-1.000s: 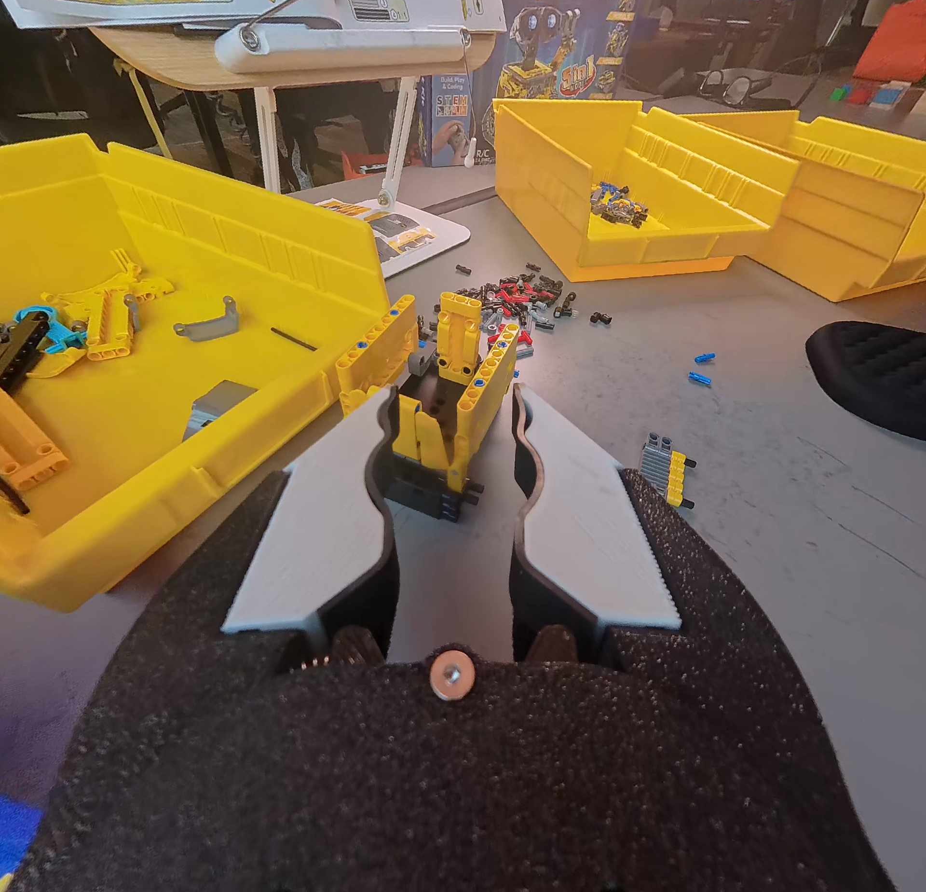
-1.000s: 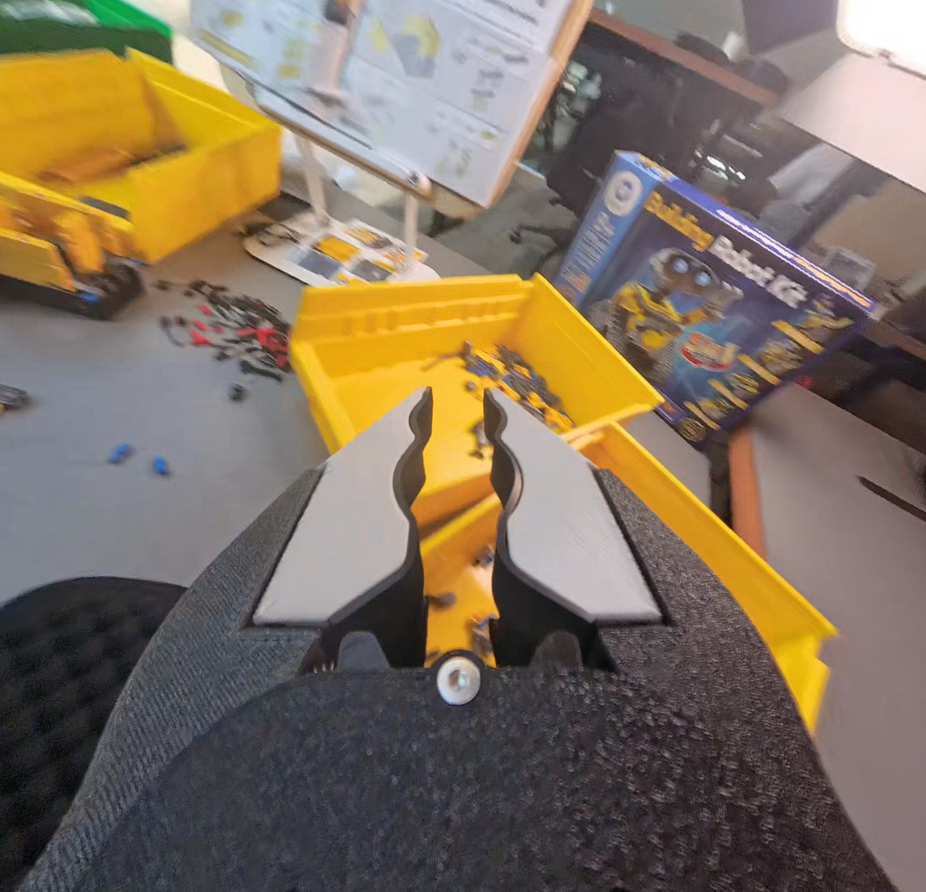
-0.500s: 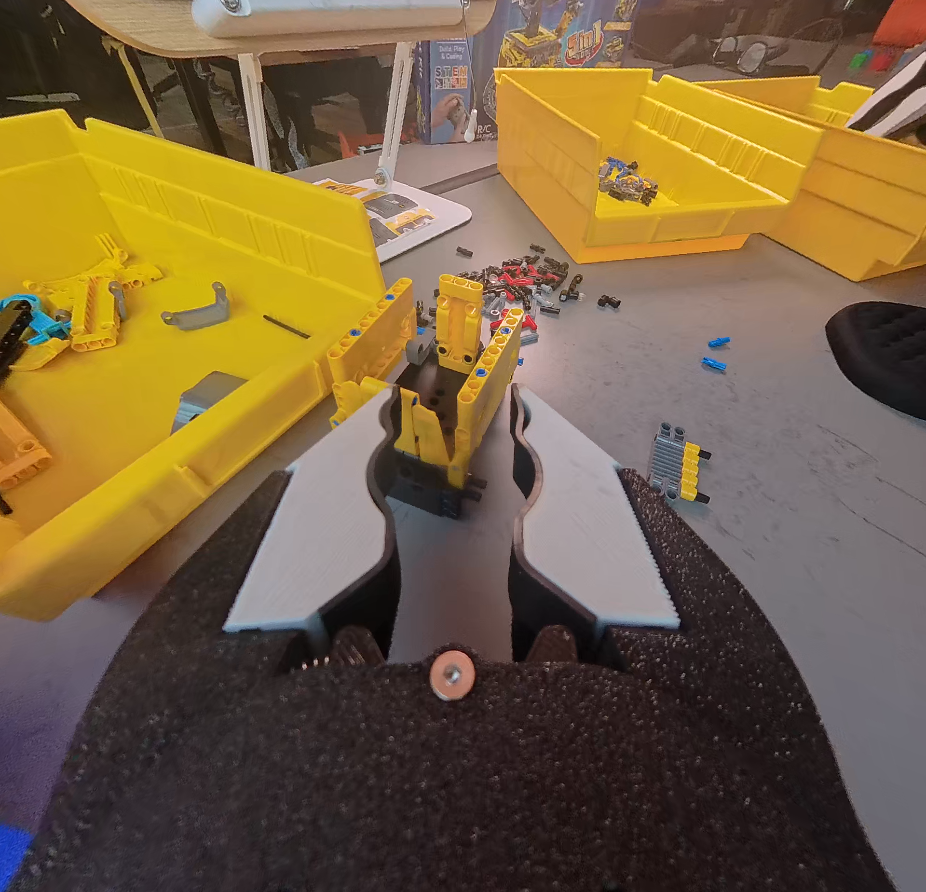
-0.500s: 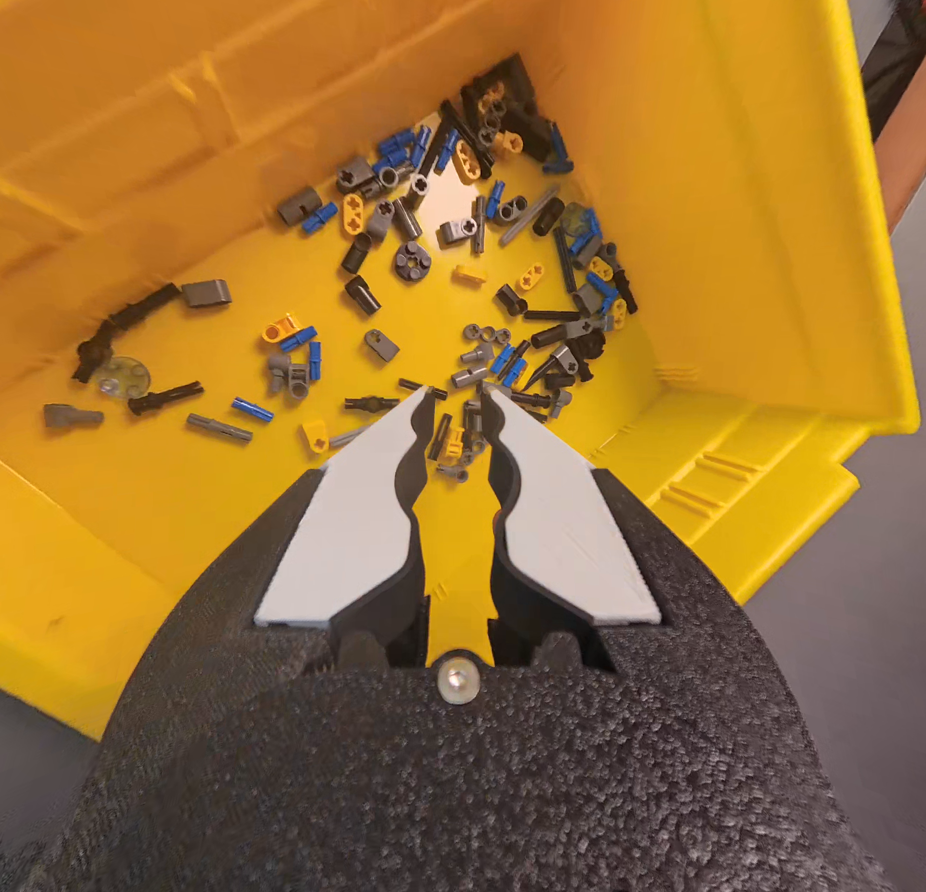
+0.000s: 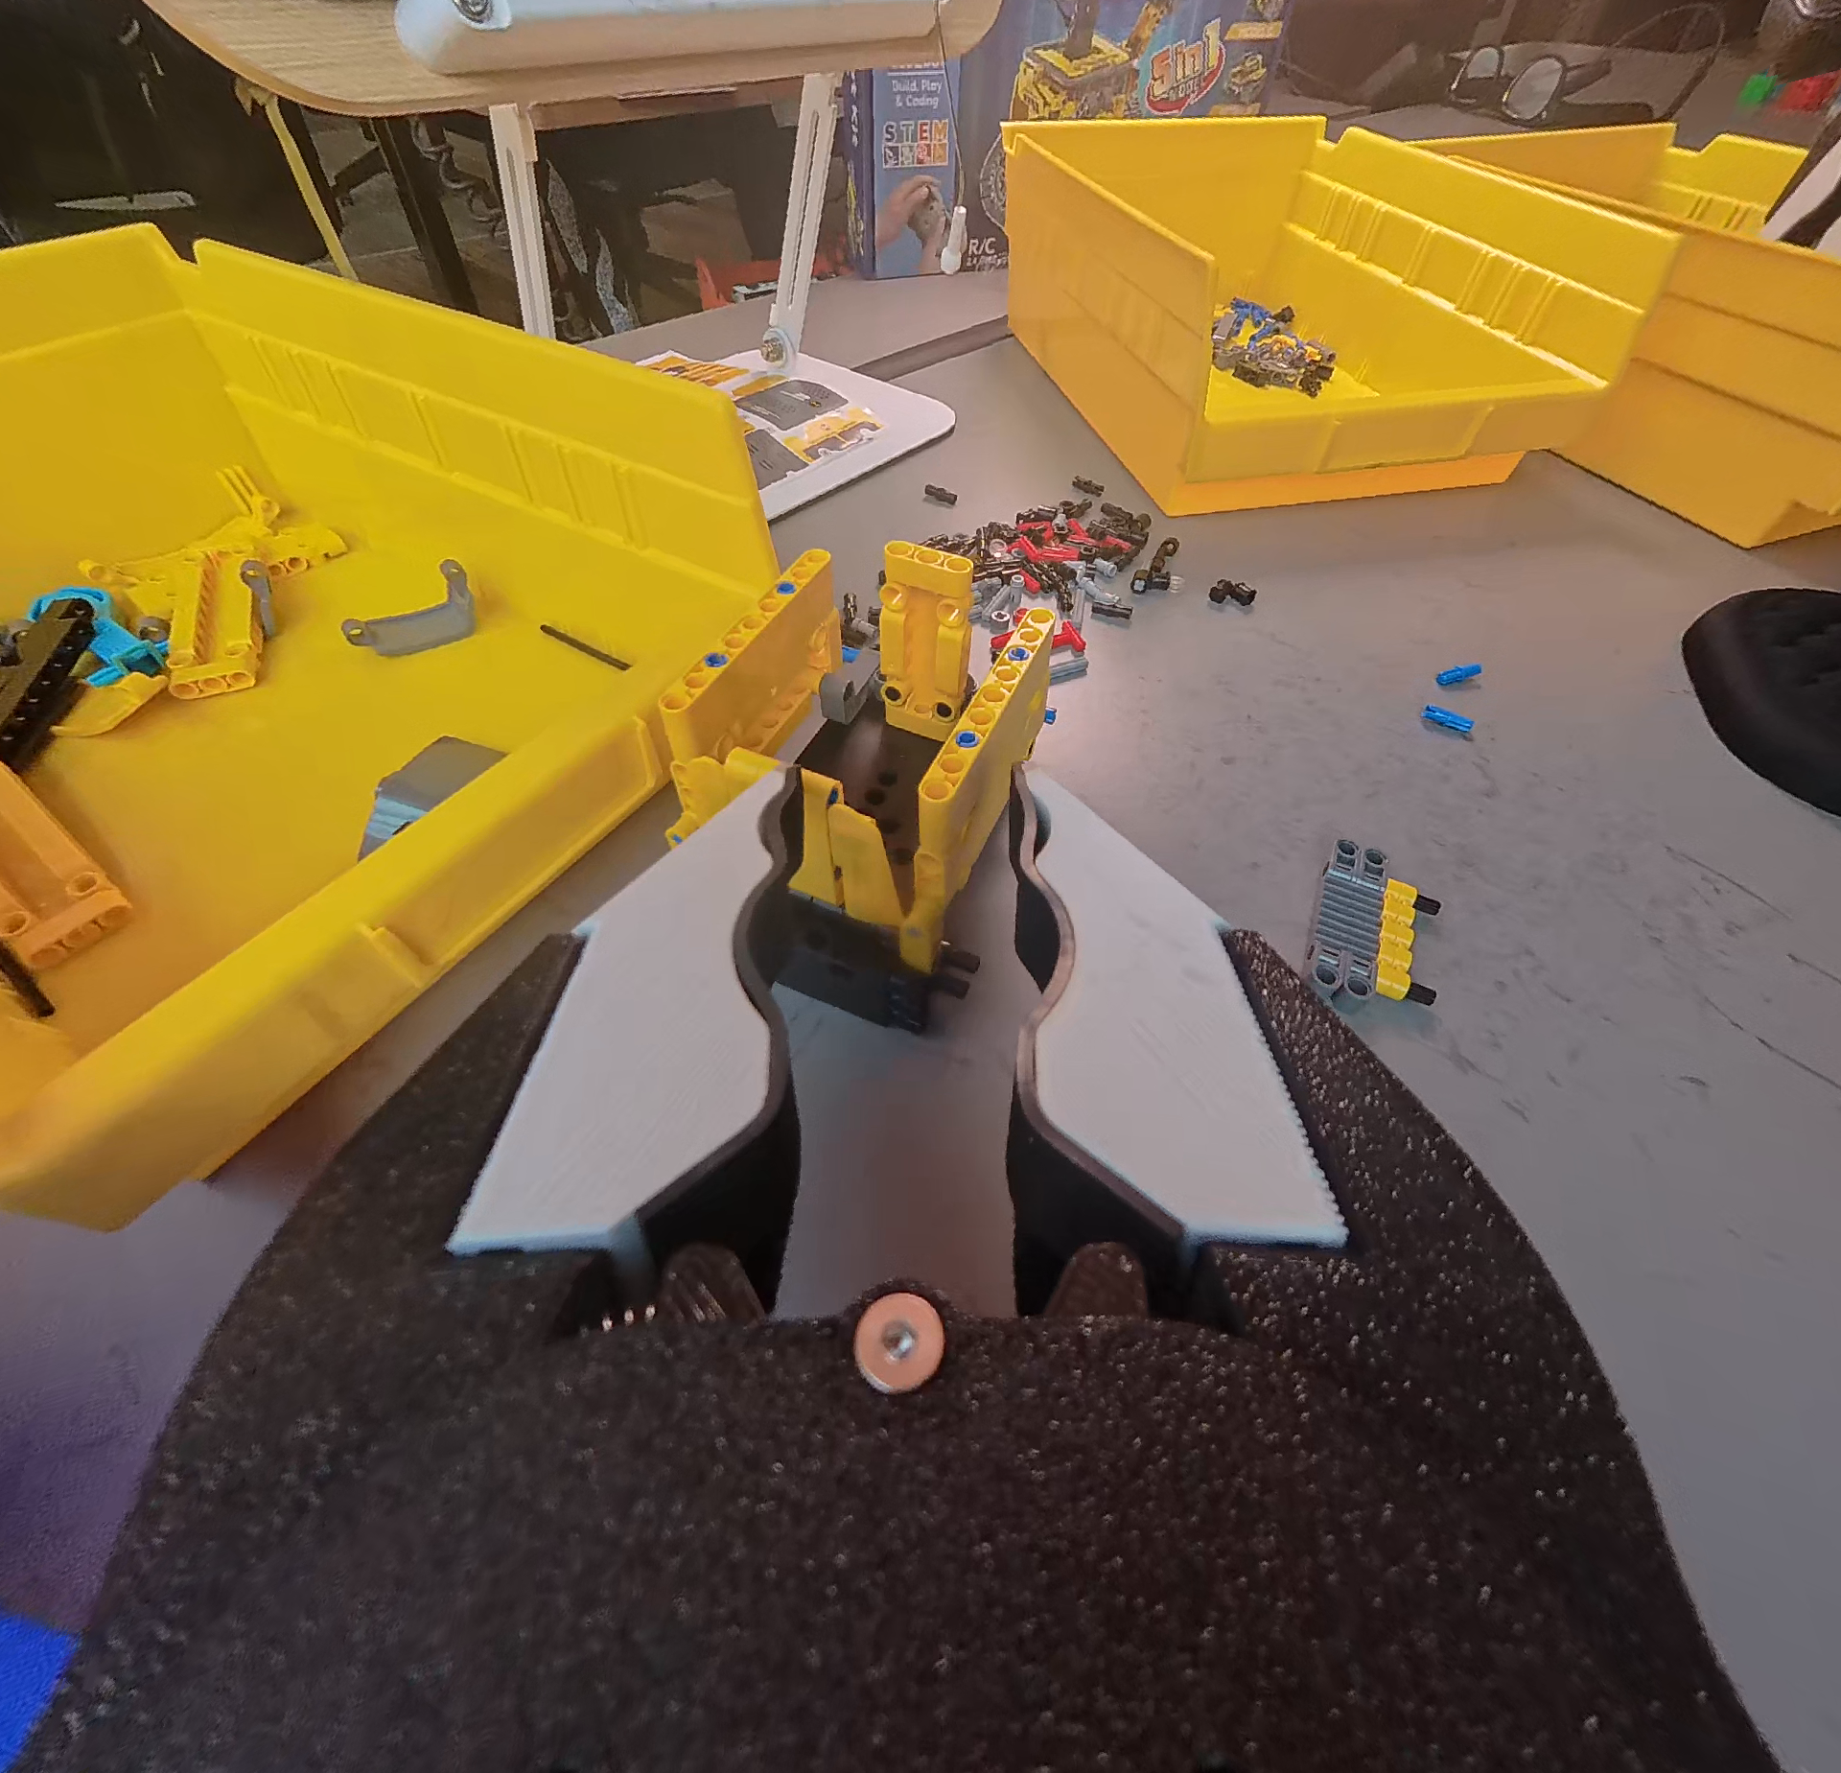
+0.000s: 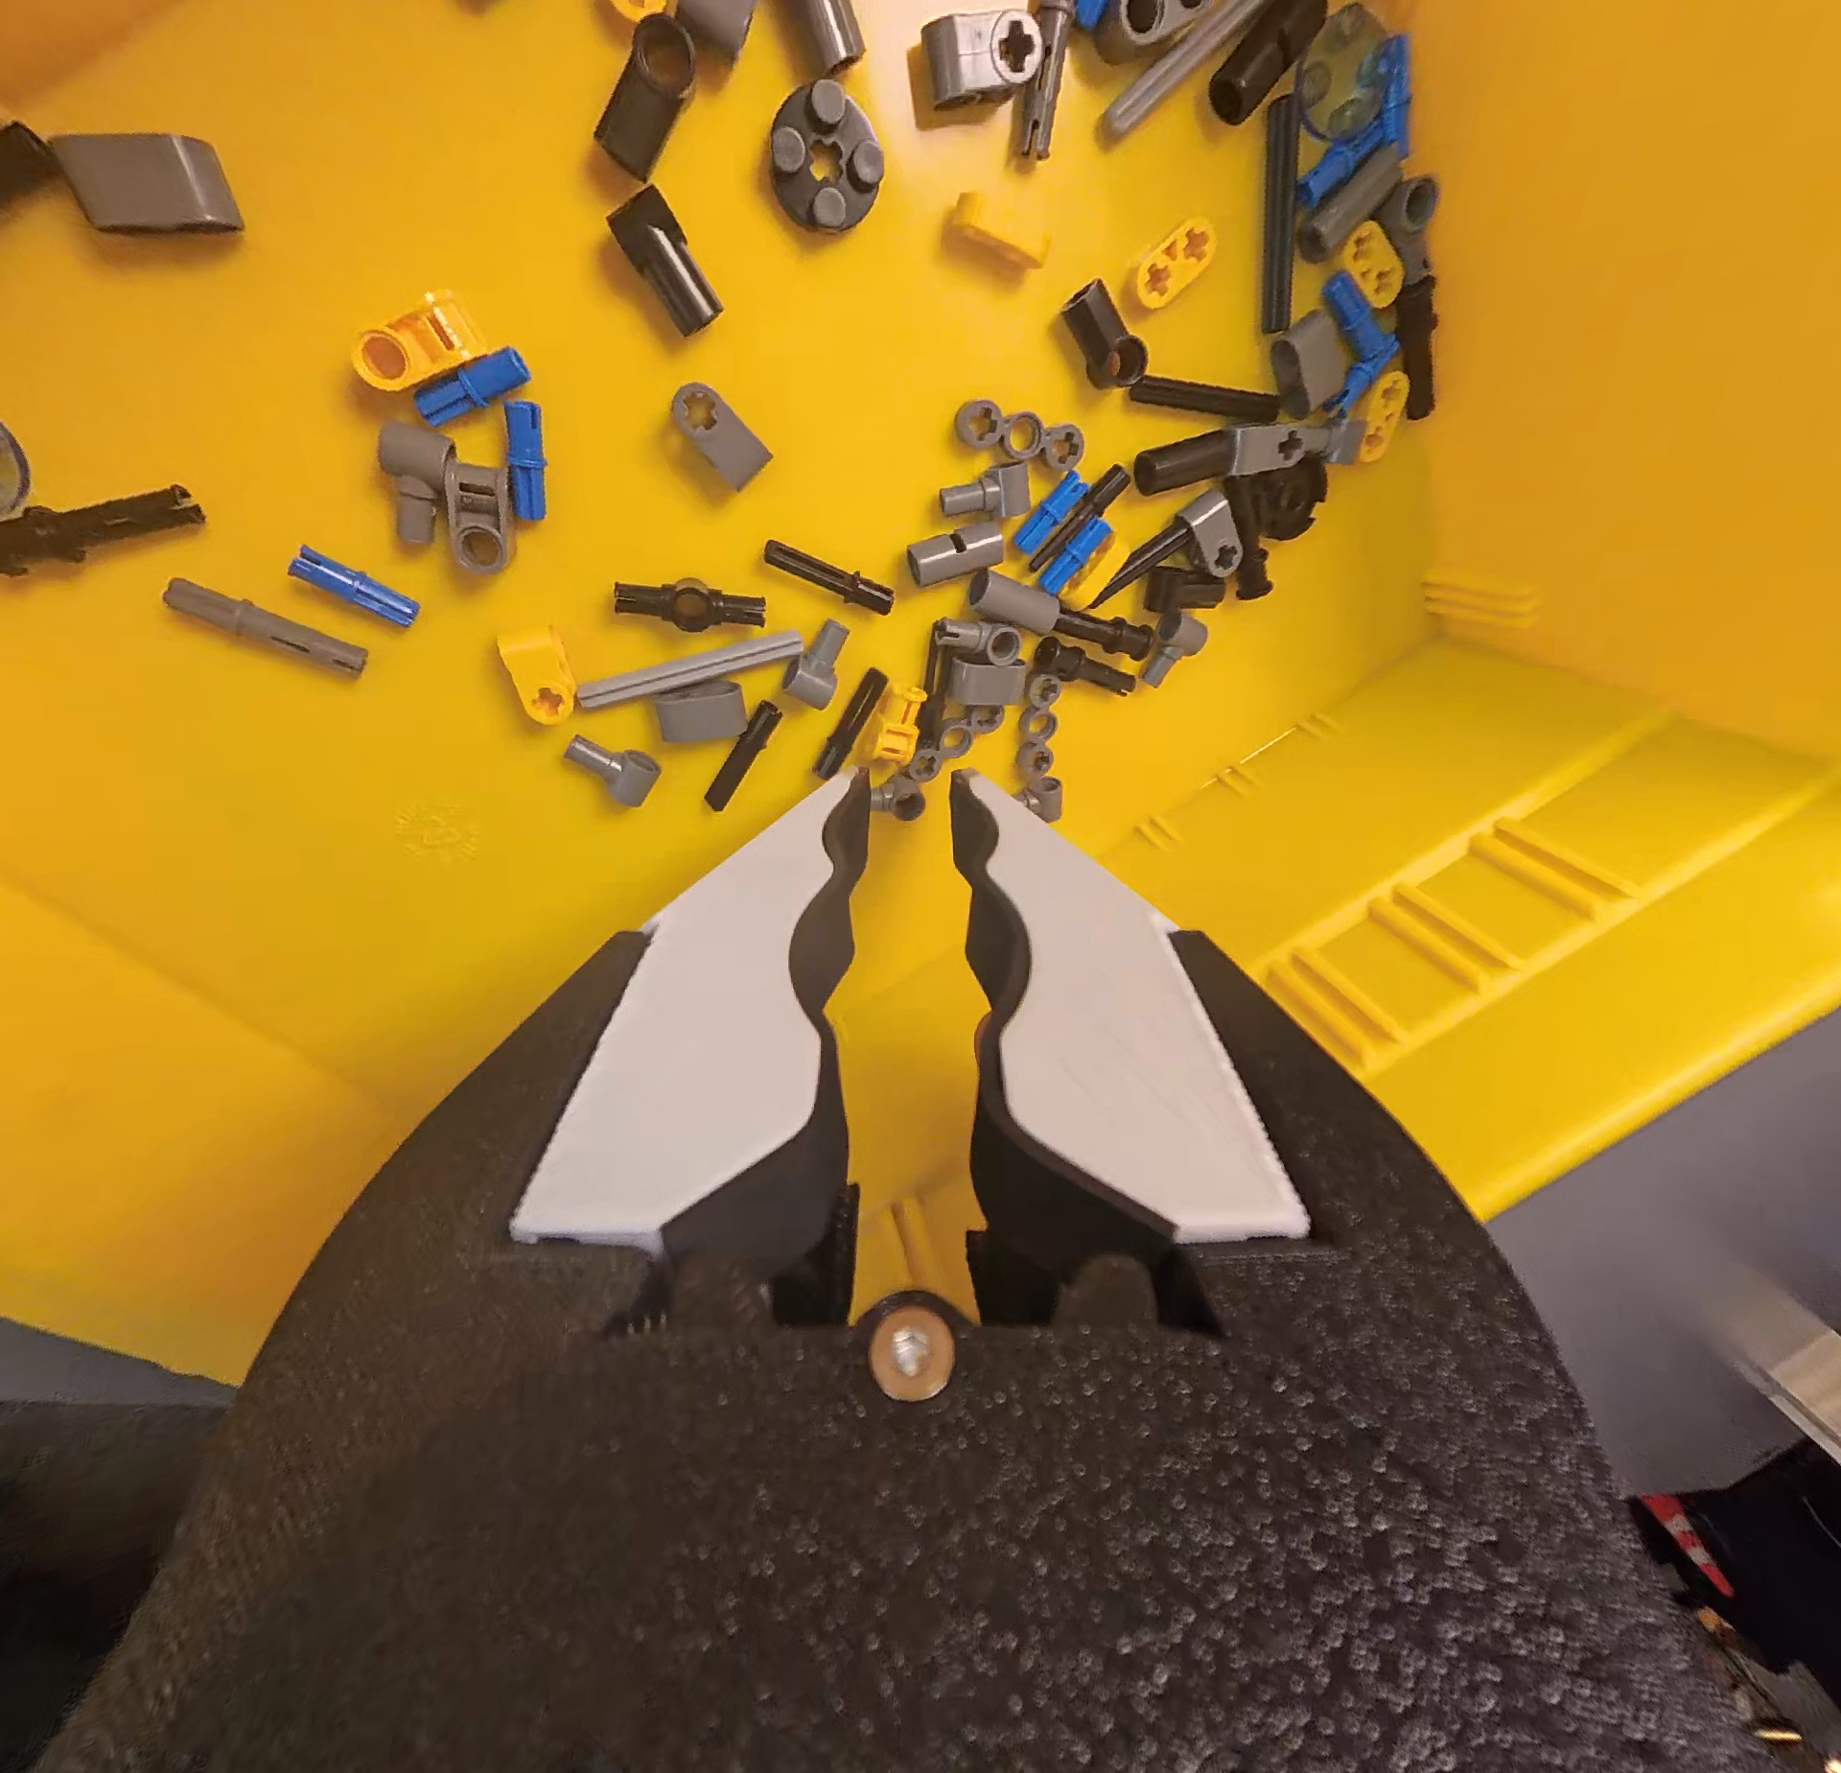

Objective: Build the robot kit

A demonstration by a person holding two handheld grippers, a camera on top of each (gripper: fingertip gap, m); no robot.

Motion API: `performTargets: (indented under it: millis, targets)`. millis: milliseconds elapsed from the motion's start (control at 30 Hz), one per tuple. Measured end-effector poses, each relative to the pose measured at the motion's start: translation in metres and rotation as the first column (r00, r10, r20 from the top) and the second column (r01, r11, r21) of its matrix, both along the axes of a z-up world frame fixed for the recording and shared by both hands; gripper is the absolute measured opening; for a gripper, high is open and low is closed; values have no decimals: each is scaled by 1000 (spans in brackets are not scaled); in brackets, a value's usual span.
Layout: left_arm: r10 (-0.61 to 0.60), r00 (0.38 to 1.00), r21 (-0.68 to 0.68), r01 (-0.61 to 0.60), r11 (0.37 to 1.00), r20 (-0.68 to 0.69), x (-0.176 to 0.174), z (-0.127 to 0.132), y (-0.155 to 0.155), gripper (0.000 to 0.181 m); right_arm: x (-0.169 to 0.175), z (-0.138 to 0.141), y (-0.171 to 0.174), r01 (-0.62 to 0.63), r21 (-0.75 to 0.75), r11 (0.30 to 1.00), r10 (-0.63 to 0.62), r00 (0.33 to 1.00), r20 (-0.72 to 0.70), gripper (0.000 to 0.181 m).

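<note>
- Left wrist view: the left gripper (image 5: 902, 789) is closed to a middling width on a yellow-and-black brick assembly (image 5: 902, 829). Its fingertips press the two sides, and the assembly sits upright between them, low over the grey table (image 5: 1494, 1078).
- The assembly is part-built. It has two long yellow beams at its flanks, one yellow block standing at the far end and a dark core in the middle.
- Just to its left is a large yellow bin (image 5: 398, 928) holding a few bigger pieces: yellow beams, one grey curved piece and one black-and-blue piece.
- Beyond the assembly lies one loose heap of small parts (image 5: 1056, 550) in red, black and grey.
- To the right lie two blue pins (image 5: 1449, 697), well apart from the gripper, and one small grey-and-yellow sub-assembly (image 5: 1370, 928) nearer to it.
- I count at least three yellow bins in all. The middle bin (image 5: 1395, 430) has a small cluster of parts inside.
- Right wrist view: the right gripper (image 6: 905, 779) has its fingers drawn close with a narrow gap, and it holds nothing.
- It points down into a parts bin (image 6: 1494, 878). The tips are just over a small grey connector (image 6: 902, 801) and near one yellow pin (image 6: 897, 719).
- Scattered in the bin are one round black plate (image 6: 825, 156) and roughly ten blue pins. There are many grey and black connectors, too heaped at the right to count.
</note>
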State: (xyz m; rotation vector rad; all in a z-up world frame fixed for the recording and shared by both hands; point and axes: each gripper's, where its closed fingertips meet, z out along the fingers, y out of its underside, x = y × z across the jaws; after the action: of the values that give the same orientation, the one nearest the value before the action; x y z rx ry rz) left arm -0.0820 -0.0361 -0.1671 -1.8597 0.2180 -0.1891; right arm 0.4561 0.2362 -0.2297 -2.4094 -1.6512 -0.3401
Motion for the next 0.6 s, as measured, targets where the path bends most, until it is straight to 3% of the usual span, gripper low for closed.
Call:
performTargets:
  millis: [233, 367, 467, 533, 600]
  targets:
    - [3, 1000, 0, -3, 1000, 2, -1, 0, 0, 39, -15, 3, -7, -30, -9, 1000, 29, 996, -80, 13]
    - [5, 1000, -1, -5, 1000, 4, -1, 0, 0, 38, -14, 24, 27, 56, 113, 992, -38, 987, -153, 13]
    - [8, 1000, -1, -8, 1000, 4, -2, 0, 1, 38, -5, 30, 49, 69, 161, 985, -51, 992, -116, 14]
    - [9, 1000, -1, -9, 1000, 3, -2, 0, 1, 38, -4, 27, 57, -16, 150, 989, 25, 998, -64, 14]
    - [11, 1000, -1, -11, 1000, 0, -2, 0, 1, 38, -9, 21, 56, -223, 115, 968, 224, 975, 6, 14]
